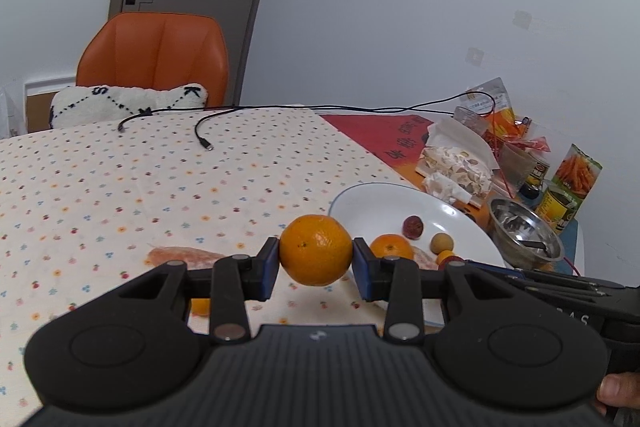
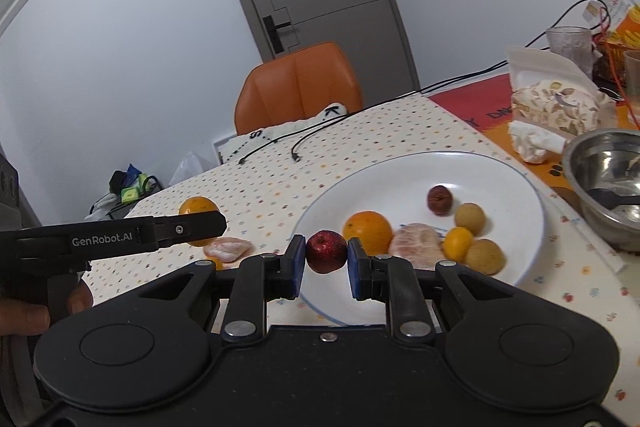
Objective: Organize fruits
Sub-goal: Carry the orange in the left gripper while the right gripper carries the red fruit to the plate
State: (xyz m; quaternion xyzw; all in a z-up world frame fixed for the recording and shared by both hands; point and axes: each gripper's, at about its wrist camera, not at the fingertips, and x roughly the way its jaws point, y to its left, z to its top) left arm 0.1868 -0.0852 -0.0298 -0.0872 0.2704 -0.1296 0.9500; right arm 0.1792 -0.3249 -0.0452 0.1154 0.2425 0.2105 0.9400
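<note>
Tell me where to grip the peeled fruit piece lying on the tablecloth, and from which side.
Take the peeled fruit piece across its short width at the middle, from straight above. It lies flat and elongated on the tablecloth, left of the white plate, so a side approach would likely just push it.

Orange [image 1: 315,250] and red fruit [image 2: 326,251] pinched aloft near plate [image 2: 520,187]

Your plate [image 2: 520,187] sits right of frame centre on the table [image 2: 260,187], with six fruits [image 2: 368,231] clustered in it. Right of it stands a bowl [image 2: 600,163]; a peeled segment [image 2: 228,249] lies left.
</note>
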